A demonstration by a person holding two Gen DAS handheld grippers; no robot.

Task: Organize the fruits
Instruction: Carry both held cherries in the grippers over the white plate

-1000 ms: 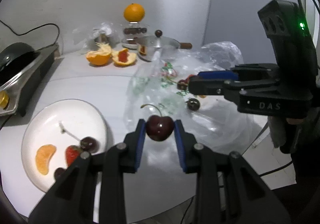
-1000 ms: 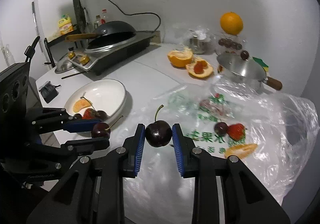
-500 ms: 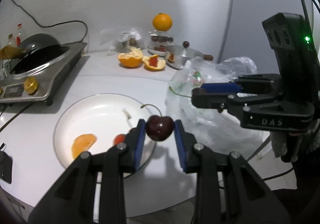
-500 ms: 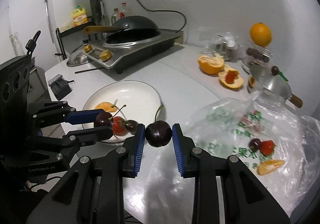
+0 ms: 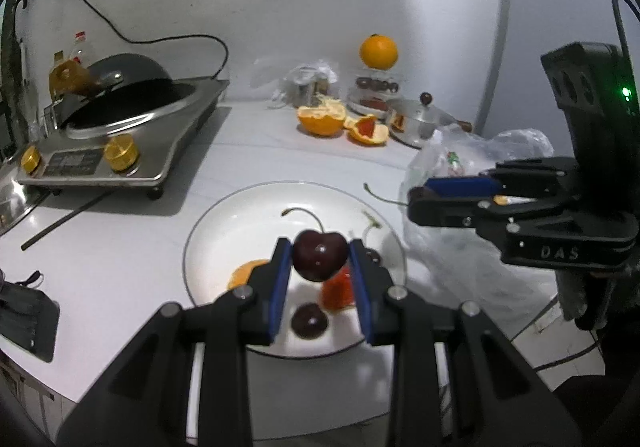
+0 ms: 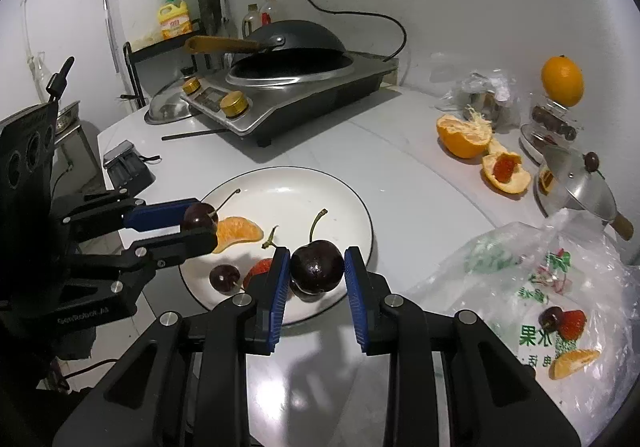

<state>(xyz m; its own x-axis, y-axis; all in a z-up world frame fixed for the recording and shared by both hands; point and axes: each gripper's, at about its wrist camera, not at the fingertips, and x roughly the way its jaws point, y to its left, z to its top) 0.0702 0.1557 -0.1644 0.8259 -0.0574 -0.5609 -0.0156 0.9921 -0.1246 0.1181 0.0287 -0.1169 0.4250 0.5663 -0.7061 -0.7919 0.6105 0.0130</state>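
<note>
We are counting two hand-held grippers, each clamping one cherry. The left hand-held gripper [image 5: 319, 261] is squeezing a dark cherry [image 5: 319, 255] between its blue pads, stem curling up; the right hand-held gripper [image 6: 317, 273] is pinching a second cherry [image 6: 317, 272] the same way.

On the white plate [image 6: 280, 183] at frame centre we are seeing one orange segment [image 6: 237, 229], one strawberry [image 6: 260, 270], and one loose cherry [image 6: 224, 278] with a stem; a further dark fruit is showing under the right gripper's cherry, partly hidden. In the clear plastic bag [image 6: 540, 287], lower right of the right-wrist view: one cherry, one strawberry [image 6: 572, 323], one orange segment [image 6: 574, 363]. Toward the upper right we are noting two opened orange peels [image 6: 464, 135] and one whole orange [image 6: 562, 81] sitting on a stacked container.

The worktop [image 6: 400, 175] is white and glossy, meeting a white wall. A cooker with a dark wok [image 6: 296, 43] is sitting in the upper left, cable running up the wall; a small steel lidded pot [image 6: 572, 187] is standing at right.

Both held cherries are hanging over the plate: the left one over its near half, above the strawberry; the right one over the near rim.
</note>
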